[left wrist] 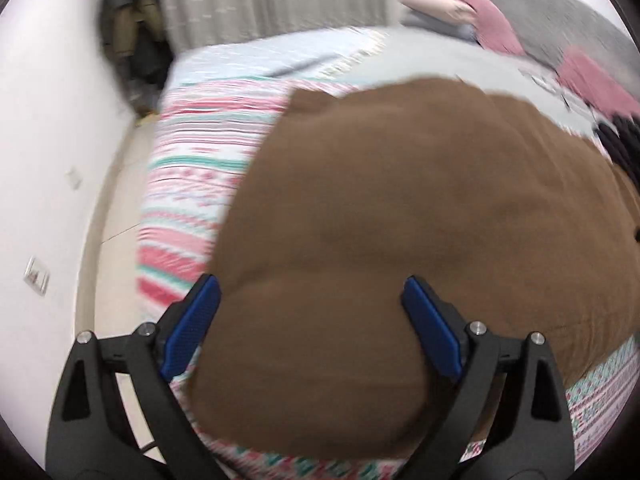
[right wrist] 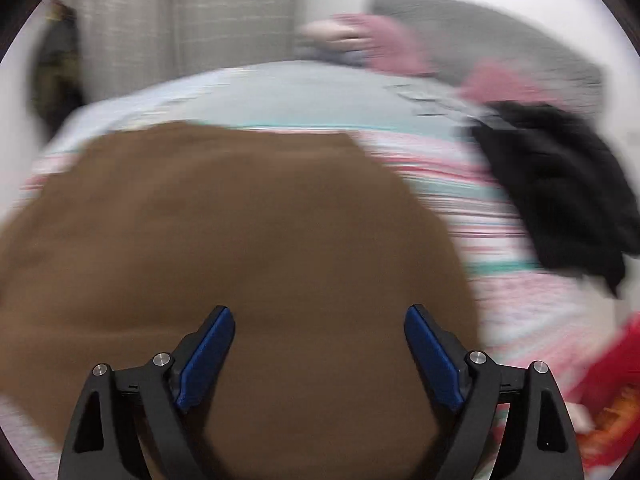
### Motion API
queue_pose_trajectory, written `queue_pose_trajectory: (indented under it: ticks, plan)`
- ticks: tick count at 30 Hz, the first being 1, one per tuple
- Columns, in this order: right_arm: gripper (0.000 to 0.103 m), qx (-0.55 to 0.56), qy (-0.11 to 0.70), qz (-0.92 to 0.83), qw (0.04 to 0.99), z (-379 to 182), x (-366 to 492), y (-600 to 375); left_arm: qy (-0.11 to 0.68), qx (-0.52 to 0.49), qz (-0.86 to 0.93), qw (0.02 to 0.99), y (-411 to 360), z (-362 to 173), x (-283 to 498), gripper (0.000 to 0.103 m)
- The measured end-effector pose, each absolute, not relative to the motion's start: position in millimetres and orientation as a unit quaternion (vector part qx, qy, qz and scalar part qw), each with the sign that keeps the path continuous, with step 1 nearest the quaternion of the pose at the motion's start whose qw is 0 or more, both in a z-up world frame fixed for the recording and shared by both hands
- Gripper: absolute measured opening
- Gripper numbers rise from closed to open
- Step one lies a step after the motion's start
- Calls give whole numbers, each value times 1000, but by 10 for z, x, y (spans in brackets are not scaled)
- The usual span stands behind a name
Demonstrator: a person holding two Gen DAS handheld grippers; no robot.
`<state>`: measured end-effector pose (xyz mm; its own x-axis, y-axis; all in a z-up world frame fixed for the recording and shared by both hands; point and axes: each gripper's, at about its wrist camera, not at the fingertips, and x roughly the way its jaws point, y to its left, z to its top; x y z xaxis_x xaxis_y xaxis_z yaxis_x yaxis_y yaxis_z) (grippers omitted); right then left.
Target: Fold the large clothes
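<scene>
Looking down at the big brown cloth [left wrist: 380,240], I see it spread flat on the bed with the striped blanket [left wrist: 188,184]. It lies right in front of me and under both my grippers, and it runs long from side to side across the bed. My left gripper [left wrist: 312,320] hangs over its left part, near the left edge where the stripes show. My right gripper [right wrist: 320,344] hangs over its right part, and the cloth's right edge is just past that gripper. Both sets of jaws are wide apart with nothing pinched in them. The blue pads [left wrist: 192,328] are not pressing on the cloth; I can only see brown between them, lower down.

I think the next fold needs an edge, and each gripper is close to its own side's edge, so neither one is much nearer. The near edge, down by me, is hard to see.

Off to the right, apart from the brown cloth, a black garment [right wrist: 560,192] lies on the bed. Pink pillows [left wrist: 492,20] sit at the far end. The pictures are blurry, so small things are hard to tell.
</scene>
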<state>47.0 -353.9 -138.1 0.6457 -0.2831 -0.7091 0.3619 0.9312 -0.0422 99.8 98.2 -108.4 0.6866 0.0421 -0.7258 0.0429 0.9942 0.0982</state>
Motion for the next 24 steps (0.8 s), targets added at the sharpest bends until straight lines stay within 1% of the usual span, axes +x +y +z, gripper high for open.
queue_pose_trajectory:
  ticks: [2,4,7,9,11,13,18,21,24]
  plan:
    - [89,96,357,-163,915,-1283,377,-3620,398,22,16,917,1112,-1012,941,94]
    - [90,88,353,-168,916,-1206,332,-3549,408,-15,4,913,1200,-928,924,94]
    - [90,73,349,-144,923,-1071,236,-3340,403,-56,-27,913,1299,-782,726,94]
    - [90,91,332,-110,932,-968,124,-3249,418,-87,-59,902,1314,-736,618,94]
    - [93,113,316,-80,939,-906,47,-3175,423,-112,-76,896,1364,-730,497,94]
    - [93,123,323,-70,936,-859,39,-3036,428,-133,-75,891,1419,-729,443,94]
    - [93,122,336,-26,934,-865,88,-2765,478,-191,-61,855,1544,-1006,526,94]
    - [93,102,348,-21,932,-931,168,-2604,509,-266,-57,817,1583,-1250,640,94]
    - [93,81,360,-12,929,-1004,251,-2423,505,-292,-52,810,1524,-1340,765,94]
